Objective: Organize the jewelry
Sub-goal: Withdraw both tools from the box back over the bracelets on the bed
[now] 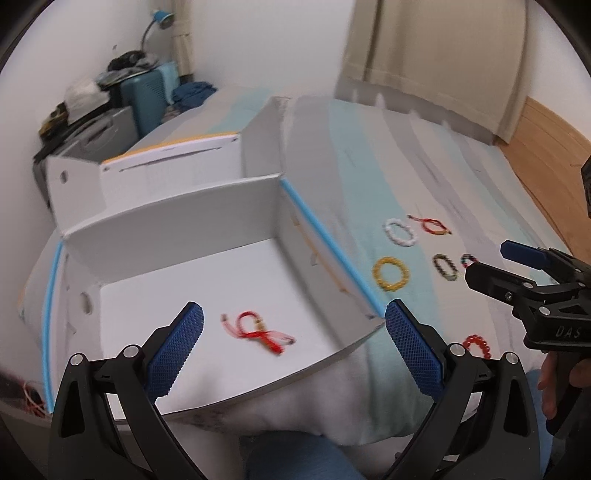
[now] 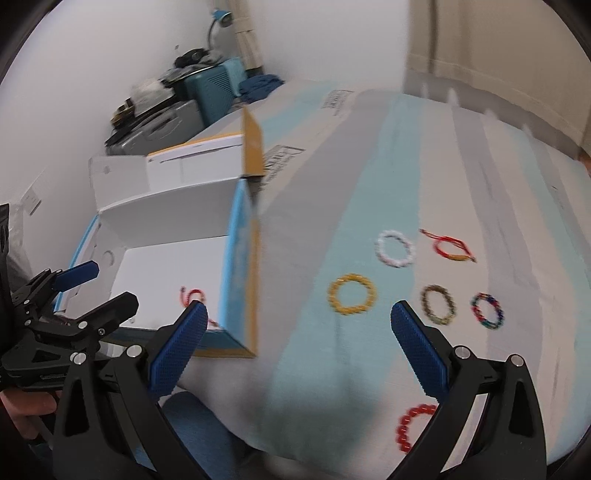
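Bed covered by a striped grey, white and pale-blue sheet (image 2: 369,184) fills both views; a beige curtain (image 1: 436,55) hangs at its far side. On the left part of the bed stands an open white cardboard box with blue and yellow edging (image 1: 177,206), flaps raised, its white floor showing. Beyond the box, against the white wall, sits a heap of luggage and clutter with a teal suitcase (image 2: 218,92) and a blue gooseneck lamp (image 1: 162,18) above it. Left gripper (image 1: 293,347), black frame with blue textured pads, hangs over the near edge of the box, jaws spread wide, nothing between them. Right gripper (image 2: 299,343), same build, hangs over the sheet just right of the box, jaws likewise wide apart and empty; a hand (image 1: 557,384) holds its handle. Inside the box, on the floor near the left gripper, lies one red cord bracelet with a small gold charm (image 1: 258,332). On the sheet right of the box, well apart from each other: yellow beaded bracelet (image 2: 352,294), white beaded bracelet (image 2: 395,248), second red cord bracelet (image 2: 448,249) farthest, brown-olive beaded bracelet (image 2: 439,304), multicoloured beaded bracelet (image 2: 488,310), and a red beaded bracelet (image 2: 413,424) nearest, partly hidden behind the right gripper's right finger. Both views motion-blurred.
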Action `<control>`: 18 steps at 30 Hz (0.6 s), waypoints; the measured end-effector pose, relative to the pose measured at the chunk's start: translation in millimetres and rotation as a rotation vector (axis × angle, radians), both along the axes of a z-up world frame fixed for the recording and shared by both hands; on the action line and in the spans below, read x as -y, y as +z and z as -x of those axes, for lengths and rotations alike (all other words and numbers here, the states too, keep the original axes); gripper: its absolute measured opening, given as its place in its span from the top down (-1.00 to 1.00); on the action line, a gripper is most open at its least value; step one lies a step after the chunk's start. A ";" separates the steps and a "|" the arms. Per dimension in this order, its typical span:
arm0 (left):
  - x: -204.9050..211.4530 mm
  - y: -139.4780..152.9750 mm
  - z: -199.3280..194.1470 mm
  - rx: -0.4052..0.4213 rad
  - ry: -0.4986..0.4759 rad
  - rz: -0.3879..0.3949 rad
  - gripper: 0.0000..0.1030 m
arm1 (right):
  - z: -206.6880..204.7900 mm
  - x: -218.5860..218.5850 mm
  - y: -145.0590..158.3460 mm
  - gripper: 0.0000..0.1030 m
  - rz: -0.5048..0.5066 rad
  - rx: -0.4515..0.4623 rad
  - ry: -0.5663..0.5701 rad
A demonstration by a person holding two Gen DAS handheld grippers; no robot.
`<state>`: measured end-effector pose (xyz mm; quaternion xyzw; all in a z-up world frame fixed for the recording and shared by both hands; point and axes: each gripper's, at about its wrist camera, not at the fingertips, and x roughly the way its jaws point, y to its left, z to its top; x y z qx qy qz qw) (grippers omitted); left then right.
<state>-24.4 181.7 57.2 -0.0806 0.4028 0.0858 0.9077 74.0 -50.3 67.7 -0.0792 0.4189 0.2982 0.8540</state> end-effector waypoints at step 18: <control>90.9 -18.2 -59.7 0.010 -0.177 0.008 -0.88 | -26.5 115.9 -19.7 -0.86 0.011 -0.014 -0.203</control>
